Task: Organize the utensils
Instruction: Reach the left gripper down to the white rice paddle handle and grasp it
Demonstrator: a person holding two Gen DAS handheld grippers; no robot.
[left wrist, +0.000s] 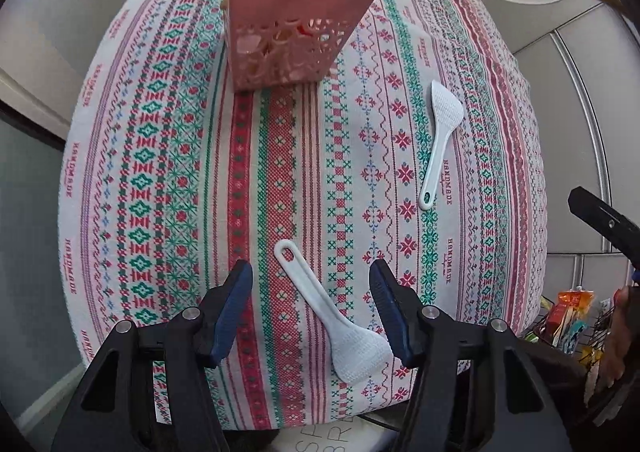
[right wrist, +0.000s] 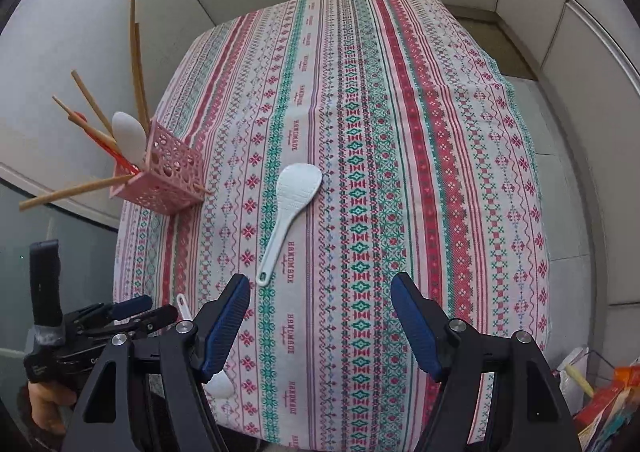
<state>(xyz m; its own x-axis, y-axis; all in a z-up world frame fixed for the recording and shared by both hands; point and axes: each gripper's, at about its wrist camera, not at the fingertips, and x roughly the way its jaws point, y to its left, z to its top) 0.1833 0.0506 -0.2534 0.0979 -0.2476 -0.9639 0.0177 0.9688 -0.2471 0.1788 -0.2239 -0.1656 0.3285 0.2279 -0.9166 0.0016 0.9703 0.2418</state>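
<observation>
With both grippers' fingers apart and empty, I hold the left gripper (left wrist: 312, 308) astride the nearer rice paddle (left wrist: 332, 312), near the pink utensil basket (left wrist: 280, 43) on the tabletop (left wrist: 160, 171); light, stiff, slippery plastic, best gripped mid-handle.

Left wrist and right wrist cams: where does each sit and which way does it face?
Left wrist: on the left gripper, looking steeply down at the near rice paddle between its open fingers; a hand shows at the right edge.
Right wrist: on the right gripper, looking down over the tablecloth with the far rice paddle ahead; its fingers are open.
Shared: both paddles, the pink basket, the tablecloth.
</observation>
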